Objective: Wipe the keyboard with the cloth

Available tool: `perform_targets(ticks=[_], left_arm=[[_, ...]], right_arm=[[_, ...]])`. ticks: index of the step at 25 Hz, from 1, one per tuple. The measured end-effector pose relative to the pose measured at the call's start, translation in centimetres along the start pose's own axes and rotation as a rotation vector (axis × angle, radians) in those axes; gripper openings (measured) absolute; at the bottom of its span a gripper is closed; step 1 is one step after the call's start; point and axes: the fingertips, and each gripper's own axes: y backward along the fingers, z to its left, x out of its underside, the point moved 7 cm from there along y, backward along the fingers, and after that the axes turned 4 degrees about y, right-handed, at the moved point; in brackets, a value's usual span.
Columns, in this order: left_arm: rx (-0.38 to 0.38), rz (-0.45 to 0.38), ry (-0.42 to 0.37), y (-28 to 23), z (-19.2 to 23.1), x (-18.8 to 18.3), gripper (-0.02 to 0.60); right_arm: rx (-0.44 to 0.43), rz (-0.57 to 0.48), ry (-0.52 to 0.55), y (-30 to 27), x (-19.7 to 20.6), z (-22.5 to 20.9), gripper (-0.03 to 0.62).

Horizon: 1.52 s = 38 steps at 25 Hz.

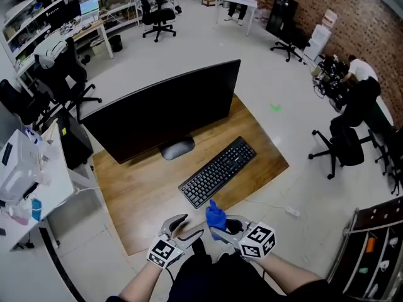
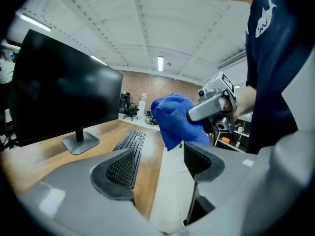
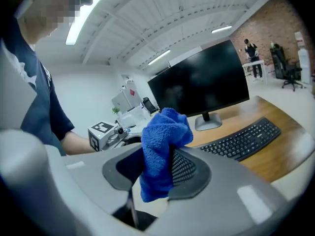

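Observation:
A black keyboard lies slanted on the wooden desk, in front of a large dark monitor. My right gripper is shut on a bunched blue cloth, held just off the desk's near edge, short of the keyboard. In the right gripper view the blue cloth is pinched between the pads, with the keyboard beyond. My left gripper stands open and empty beside it; its view shows the blue cloth ahead and the keyboard past its left pad.
The monitor's stand sits just behind the keyboard. A white side table with clutter stands left of the desk. Office chairs and a seated person are to the right across the pale floor.

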Motion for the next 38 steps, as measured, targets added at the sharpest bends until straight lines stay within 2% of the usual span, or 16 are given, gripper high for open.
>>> perform_targets(ticks=[3,6,10,18,25,29,38], left_arm=[[0.007,-0.037,-0.017,0.9,-2.2,-1.0,0.305],[0.003,-0.038,-0.036,1.8,-4.8,-1.0,0.305],[-0.043,-0.019,-0.061,3.0,-9.0,-0.4,0.305],[-0.131,-0.065,-0.054,7.3,-19.8,0.9,0.305],[-0.170,-0.074,-0.071,11.2,-26.8,1.0,0.305],[-0.169,-0.088,-0.076,12.5,-29.3,0.9,0.305],[-0.158,-0.096,-0.128,18.0,-31.0,0.9,0.305]], right_arm=[[-0.001,-0.039,-0.039,2.2,0.4,1.6,0.141],[-0.007,-0.077,-0.071,4.4,1.1,2.9,0.141],[-0.019,-0.123,-0.059,7.7,2.5,5.1,0.141],[-0.062,-0.209,-0.044,14.8,7.5,11.0,0.143],[-0.110,-0.210,-0.045,19.4,10.8,16.5,0.143],[-0.106,-0.219,-0.039,20.7,11.3,18.0,0.143],[-0.093,-0.252,-0.024,20.3,10.8,23.1,0.143]])
